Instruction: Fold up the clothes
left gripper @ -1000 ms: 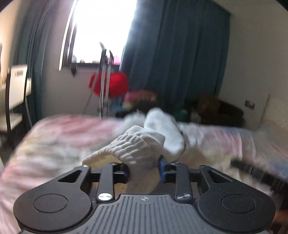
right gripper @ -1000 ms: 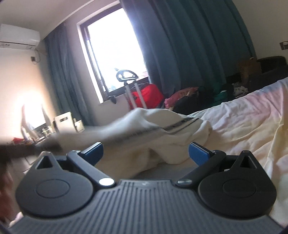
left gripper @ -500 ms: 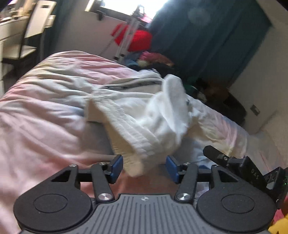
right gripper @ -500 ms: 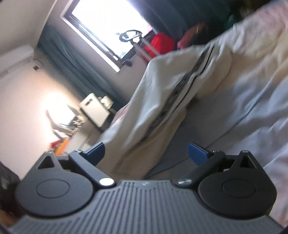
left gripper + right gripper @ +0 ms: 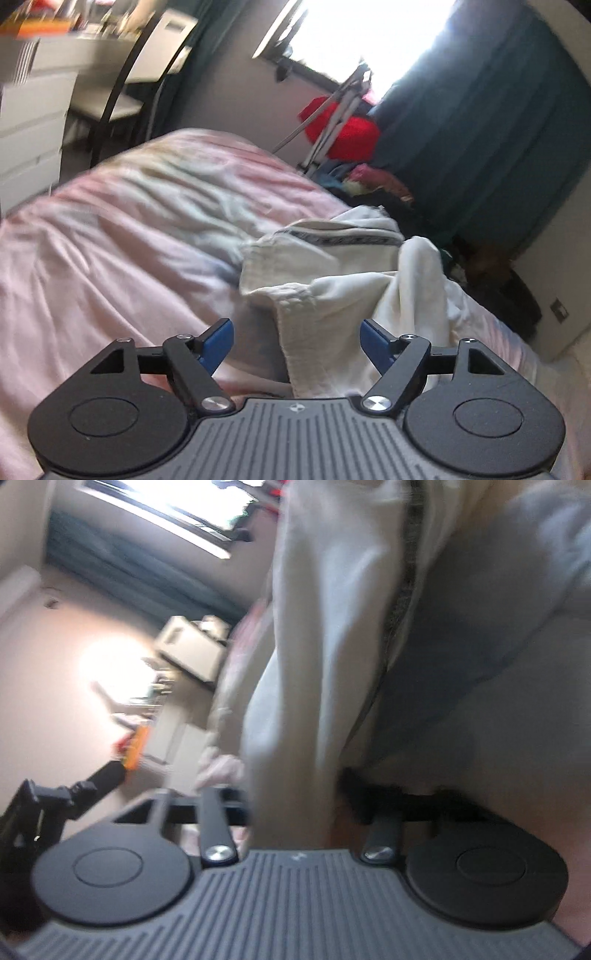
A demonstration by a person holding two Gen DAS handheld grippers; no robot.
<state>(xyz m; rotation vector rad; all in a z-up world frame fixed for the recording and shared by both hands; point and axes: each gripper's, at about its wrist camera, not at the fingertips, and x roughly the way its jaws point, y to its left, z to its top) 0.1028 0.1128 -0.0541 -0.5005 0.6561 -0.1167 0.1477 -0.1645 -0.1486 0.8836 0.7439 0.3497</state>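
On a pink-sheeted bed (image 5: 110, 236), the left gripper (image 5: 297, 339), jaws just spreading wide, frees a cream garment (image 5: 332, 280) as the right gripper (image 5: 295, 812), jaws just closing, pinches its edge; a firm, taut grip looks best.

Blown-out window (image 5: 369, 33) glare, dim foreground, motion blur (worst right view), fisheye-bent edges

You face a bright window (image 5: 354, 33) in the far wall, a dark teal curtain (image 5: 480, 122) to its right. White drawers (image 5: 29, 122) and a chair (image 5: 136, 74) stand far left (slightly blurred), beside the pink-sheeted bed (image 5: 110, 236).
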